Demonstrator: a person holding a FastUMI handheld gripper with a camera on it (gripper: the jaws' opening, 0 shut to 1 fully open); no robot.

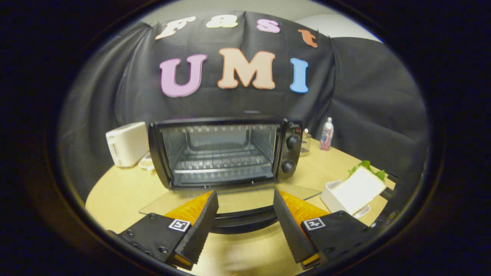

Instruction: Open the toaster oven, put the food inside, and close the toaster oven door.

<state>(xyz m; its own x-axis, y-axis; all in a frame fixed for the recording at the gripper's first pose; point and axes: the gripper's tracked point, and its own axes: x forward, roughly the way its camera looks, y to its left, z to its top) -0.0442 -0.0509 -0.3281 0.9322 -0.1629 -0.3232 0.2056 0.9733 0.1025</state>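
Sandwich sits in white dish on counter, 2 o'clock of spread, empty fingers; soft, light, likely crushable, so grip crust edges. Toaster oven open at 12 o'clock.

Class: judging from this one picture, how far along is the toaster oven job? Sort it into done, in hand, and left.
Done: the toaster oven door lies folded down, its rack bare. In hand: the tongs are open, one finger either side of the door handle, pressing nothing. Left: the sandwich sits in its white dish beside the oven; it must go inside, then the door shut.
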